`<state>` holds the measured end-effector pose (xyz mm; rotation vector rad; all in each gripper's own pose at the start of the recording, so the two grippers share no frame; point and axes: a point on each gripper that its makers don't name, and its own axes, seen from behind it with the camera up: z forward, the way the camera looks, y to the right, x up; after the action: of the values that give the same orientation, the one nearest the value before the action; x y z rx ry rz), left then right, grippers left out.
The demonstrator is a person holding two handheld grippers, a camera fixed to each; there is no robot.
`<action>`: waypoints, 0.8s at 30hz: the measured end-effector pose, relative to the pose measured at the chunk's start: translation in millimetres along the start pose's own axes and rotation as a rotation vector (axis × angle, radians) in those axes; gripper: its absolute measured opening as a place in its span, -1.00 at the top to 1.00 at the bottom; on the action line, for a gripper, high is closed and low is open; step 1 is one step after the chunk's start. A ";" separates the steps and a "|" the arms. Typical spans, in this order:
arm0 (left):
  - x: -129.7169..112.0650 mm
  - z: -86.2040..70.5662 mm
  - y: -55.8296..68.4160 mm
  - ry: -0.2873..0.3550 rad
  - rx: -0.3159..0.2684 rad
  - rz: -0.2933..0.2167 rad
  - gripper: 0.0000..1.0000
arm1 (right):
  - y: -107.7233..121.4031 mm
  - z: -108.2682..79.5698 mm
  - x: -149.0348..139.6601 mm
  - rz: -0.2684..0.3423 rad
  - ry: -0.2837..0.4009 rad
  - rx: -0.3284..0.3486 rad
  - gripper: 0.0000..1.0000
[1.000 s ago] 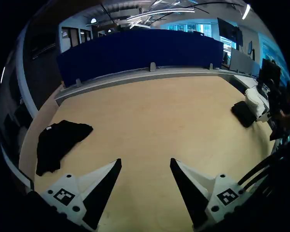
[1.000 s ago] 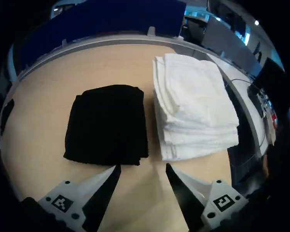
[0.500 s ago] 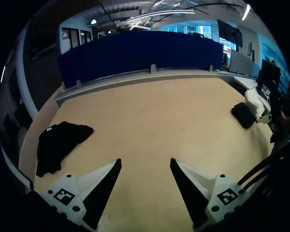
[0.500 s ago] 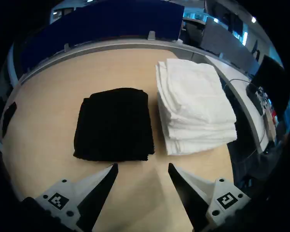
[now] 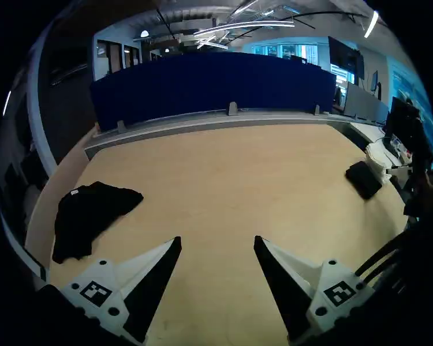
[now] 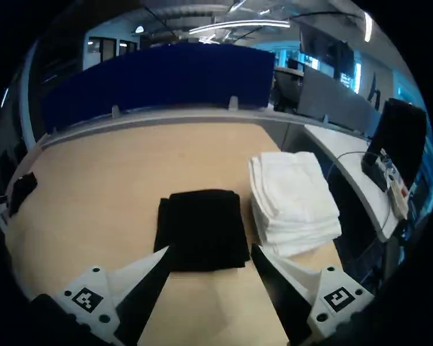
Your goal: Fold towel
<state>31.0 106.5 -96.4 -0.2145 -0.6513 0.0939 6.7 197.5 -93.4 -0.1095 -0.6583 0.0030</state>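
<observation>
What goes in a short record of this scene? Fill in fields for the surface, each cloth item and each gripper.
surface: wooden table, blue partition along its far edge
unfolded item: crumpled black towel, near the table's left edge in the left gripper view
folded items: folded black towel and stack of white towels, side by side
left gripper: open, holding nothing
right gripper: open, holding nothing, pointed at the folded black towel

Left gripper view: the table (image 5: 228,173) is seen from low over its near edge, toward the divider (image 5: 216,81). Right gripper view: the folded towel (image 6: 202,236) is seen close. All three are shared.
</observation>
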 end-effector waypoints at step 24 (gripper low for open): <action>52.9 -10.8 -27.4 0.184 0.031 -0.065 -0.87 | -59.5 -95.6 161.3 0.172 0.578 0.076 -0.99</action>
<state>80.0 86.1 -67.3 -0.1698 -0.4728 0.0216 190.8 134.8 -64.0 -0.0871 -0.0692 0.1568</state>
